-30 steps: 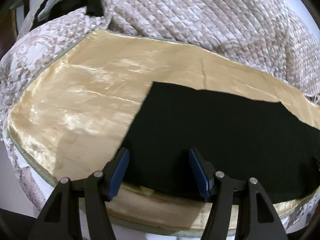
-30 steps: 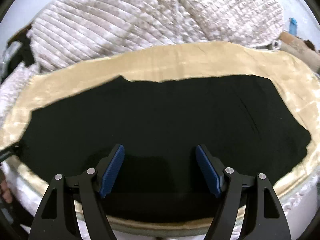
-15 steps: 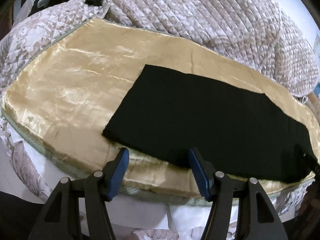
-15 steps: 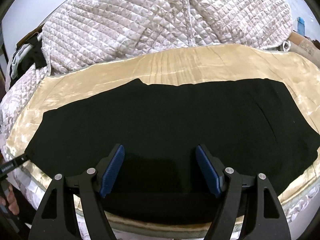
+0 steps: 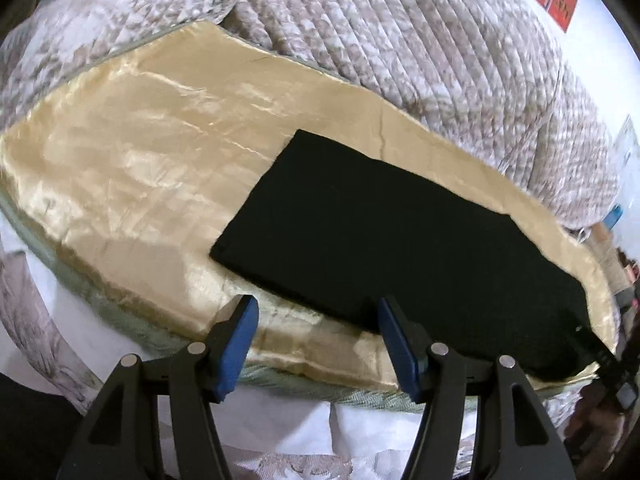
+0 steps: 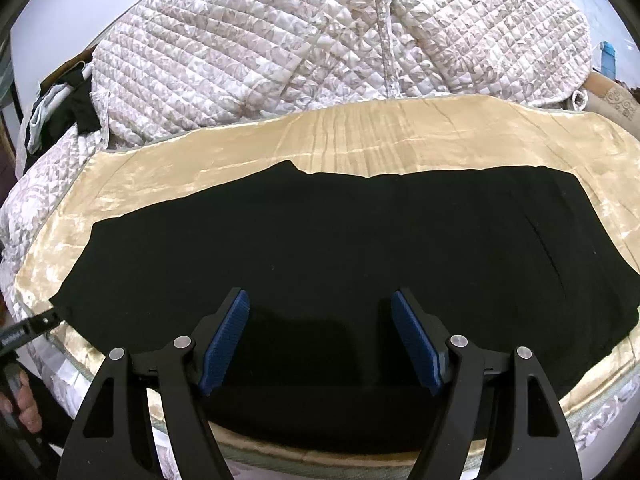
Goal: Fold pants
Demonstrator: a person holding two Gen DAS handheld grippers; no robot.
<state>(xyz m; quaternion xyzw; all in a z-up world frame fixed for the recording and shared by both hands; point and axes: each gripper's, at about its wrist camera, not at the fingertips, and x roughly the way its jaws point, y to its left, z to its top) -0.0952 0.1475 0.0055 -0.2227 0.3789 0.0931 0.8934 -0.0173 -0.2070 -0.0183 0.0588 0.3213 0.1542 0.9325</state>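
Lying flat across the middle of both views, the black pants [image 6: 320,248] are stretched lengthwise on the shiny gold cover [image 5: 132,152], one leg over the other by the look of it, with the quilted bedding [image 6: 320,48] heaped along the top of the frame. What could go wrong? That satin is looking slippery, so I'm judging a one-sided pull could be dragging the whole garment askew or off the near edge instead of folding it. The left gripper [image 5: 316,340] is hanging wide open at the bottom centre, its blue pads [image 5: 236,344] holding nothing, just short of the hem end. The right gripper [image 6: 320,336] is gaping equally wide over the dark fabric, gripping nothing.
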